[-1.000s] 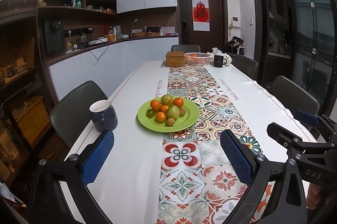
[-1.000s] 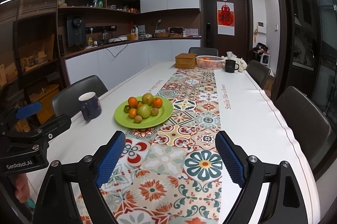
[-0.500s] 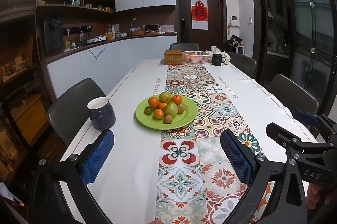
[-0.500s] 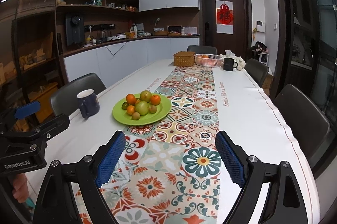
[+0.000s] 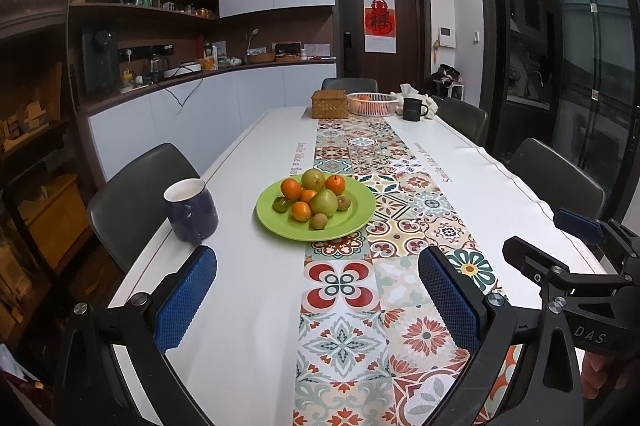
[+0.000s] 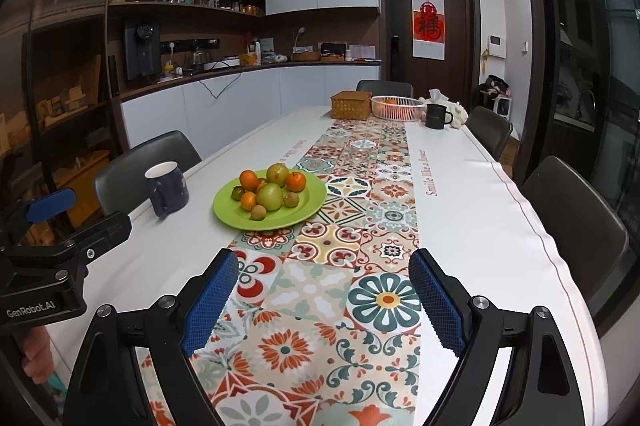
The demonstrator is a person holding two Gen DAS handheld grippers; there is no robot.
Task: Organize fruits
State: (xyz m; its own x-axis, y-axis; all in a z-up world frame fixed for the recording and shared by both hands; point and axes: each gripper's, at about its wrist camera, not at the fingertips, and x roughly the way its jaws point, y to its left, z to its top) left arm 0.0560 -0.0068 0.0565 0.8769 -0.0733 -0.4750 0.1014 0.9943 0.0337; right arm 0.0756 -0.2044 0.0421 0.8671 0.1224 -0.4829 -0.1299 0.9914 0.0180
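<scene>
We hold both tools over the near end of a long white table (image 5: 248, 266), and nothing sits between either pair of jaws. Our left gripper (image 5: 316, 290) fills the bottom of its own view, blue pads spread wide, hanging above the patterned runner (image 5: 344, 306) and the bare white cloth beside it. Our right gripper (image 6: 320, 290) shows the same stance at the bottom of its view, jaws wide apart over the runner's big flower tile, empty.

The fruits (image 5: 314, 196) lie heaped on a green plate (image 5: 356, 222) at the centre of the left view, well beyond the pads. We count several oranges, two larger green-yellow fruits, one dark green one at the left of the pile and a couple of small brownish ones at the front. The plate overlaps the left edge of the runner. In the right view the same plate (image 6: 308, 206) sits left of centre.

Just left of the plate stands a dark blue mug (image 5: 192, 214), upright, white inside. Far up the table, in the upper middle of the frame, we see a wicker box (image 5: 329, 104), a white wire basket (image 5: 372, 104) with something orange in it, and a black mug (image 5: 414, 109). Dark chairs (image 5: 136, 194) line both long sides.
</scene>
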